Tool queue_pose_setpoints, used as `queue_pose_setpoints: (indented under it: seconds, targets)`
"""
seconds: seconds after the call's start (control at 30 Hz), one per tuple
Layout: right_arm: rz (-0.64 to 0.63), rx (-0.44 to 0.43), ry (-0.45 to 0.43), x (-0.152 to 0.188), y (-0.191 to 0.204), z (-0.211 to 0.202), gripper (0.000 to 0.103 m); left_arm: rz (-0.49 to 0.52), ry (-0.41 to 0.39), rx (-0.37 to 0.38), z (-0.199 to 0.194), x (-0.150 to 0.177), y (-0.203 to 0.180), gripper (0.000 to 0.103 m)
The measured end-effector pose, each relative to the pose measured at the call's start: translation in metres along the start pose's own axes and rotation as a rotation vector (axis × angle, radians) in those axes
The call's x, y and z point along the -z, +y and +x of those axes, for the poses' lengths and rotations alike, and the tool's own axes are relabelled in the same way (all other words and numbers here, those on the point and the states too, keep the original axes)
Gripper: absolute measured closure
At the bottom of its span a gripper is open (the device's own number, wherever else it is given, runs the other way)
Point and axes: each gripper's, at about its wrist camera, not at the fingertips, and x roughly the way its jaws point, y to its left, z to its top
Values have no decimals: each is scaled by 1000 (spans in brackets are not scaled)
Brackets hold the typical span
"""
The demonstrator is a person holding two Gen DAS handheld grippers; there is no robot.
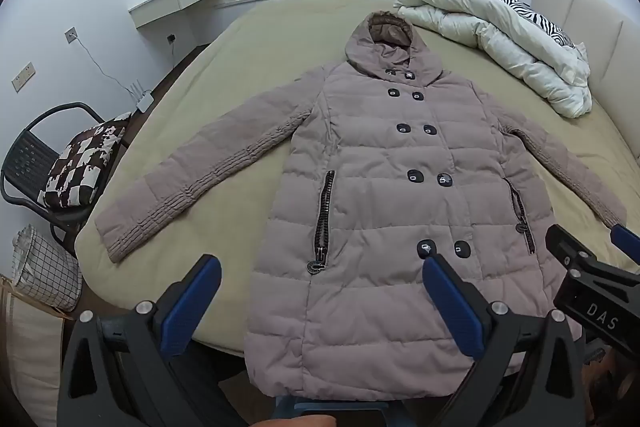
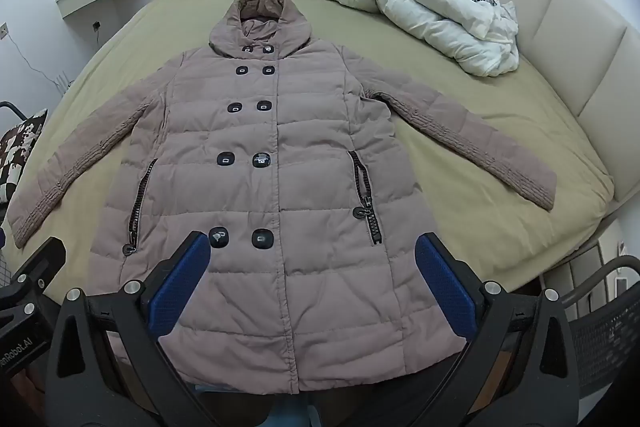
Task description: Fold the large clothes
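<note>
Nearest, both grippers hang above the foot of the bed, side by side. The left gripper (image 1: 320, 291) has its jaws spread wide and holds nothing; the right gripper (image 2: 312, 275) is the same, wide apart and empty. Neither touches cloth.

Just beyond and below them lies the one garment: a mauve padded coat (image 2: 272, 195), face up and buttoned, its hem nearest the jaws and drooping over the edge of the bed (image 2: 500, 163). Its long axis runs straight away from the grippers, hem near, hood (image 2: 260, 19) far. The left sleeve (image 1: 200, 179) angles out to the left, the right sleeve (image 2: 472, 143) to the right. I judge each gripper stands nearer to its own side's sleeve, so a first fold inward would fall to whichever side is taken.

By count: one coat, two sleeves, two zipped pockets, ten dark buttons in five pairs.

Farther right, a rolled white duvet (image 2: 420, 11) sits by the headboard, well apart from the coat.
</note>
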Motion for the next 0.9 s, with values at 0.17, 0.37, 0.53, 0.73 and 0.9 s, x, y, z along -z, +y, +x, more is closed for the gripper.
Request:
queue_pose_setpoints:
  seconds: [0.17,0.37,0.53,0.73,0.9]
  targets:
    - [2,-5,3,0,0,0,0,2,2,0,0,0,0,0]
    - [0,1,4,-1,1,0,0,4,-2,-4,0,0,0,0]
    - [1,-1,4,-1,0,0,0,6,-3,-5,-1,0,0,0]
    - [0,-1,5,-1,-1,1,0,6,-1,-5,0,0,-1,0]
    - [1,-2,5,0,-1,1,0,5,-1,-6,-1,1,0,0]
